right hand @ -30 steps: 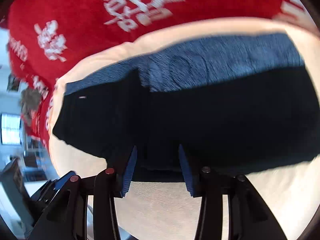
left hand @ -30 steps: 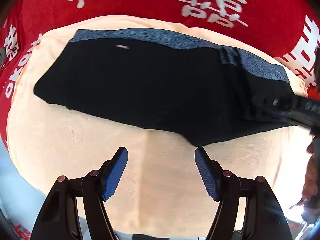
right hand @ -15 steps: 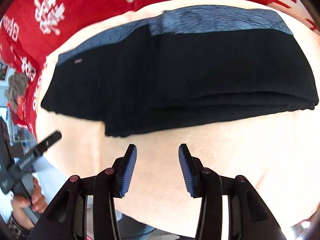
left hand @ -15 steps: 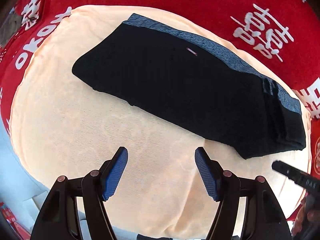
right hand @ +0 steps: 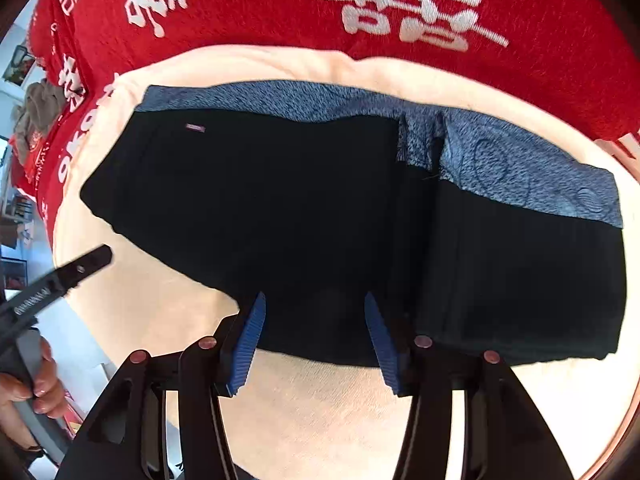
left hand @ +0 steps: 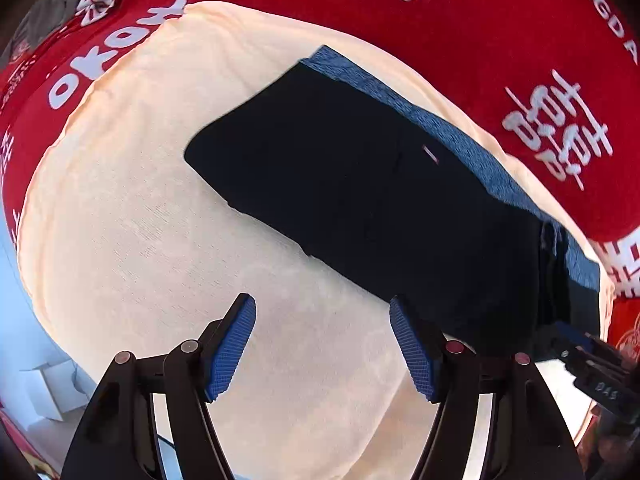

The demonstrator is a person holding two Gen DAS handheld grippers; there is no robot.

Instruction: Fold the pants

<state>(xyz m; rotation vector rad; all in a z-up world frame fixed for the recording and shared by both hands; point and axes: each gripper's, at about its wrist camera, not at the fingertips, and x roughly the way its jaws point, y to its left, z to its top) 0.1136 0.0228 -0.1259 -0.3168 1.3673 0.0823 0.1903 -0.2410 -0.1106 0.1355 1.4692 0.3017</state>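
Observation:
Black pants (left hand: 380, 200) with a blue heathered side stripe lie folded into a long strip on a peach cloth (left hand: 160, 240); they also show in the right wrist view (right hand: 300, 200). The right end is folded over in layers (right hand: 520, 280). My left gripper (left hand: 322, 346) is open and empty, over the cloth in front of the pants' near edge. My right gripper (right hand: 312, 336) is open and empty, its fingertips at the pants' near edge. The right gripper's tip shows in the left wrist view (left hand: 580, 352), the left gripper's finger in the right wrist view (right hand: 76, 272).
A red blanket (left hand: 440, 40) with white characters lies under and behind the peach cloth. The cloth's edge drops off near the grippers. A person's hand (right hand: 28, 384) holds the left gripper. Room clutter (right hand: 36, 108) sits at the far left.
The left gripper has swung left, so the pants sit further right in its view. The right gripper has moved forward to the pants' near edge. Both stay open.

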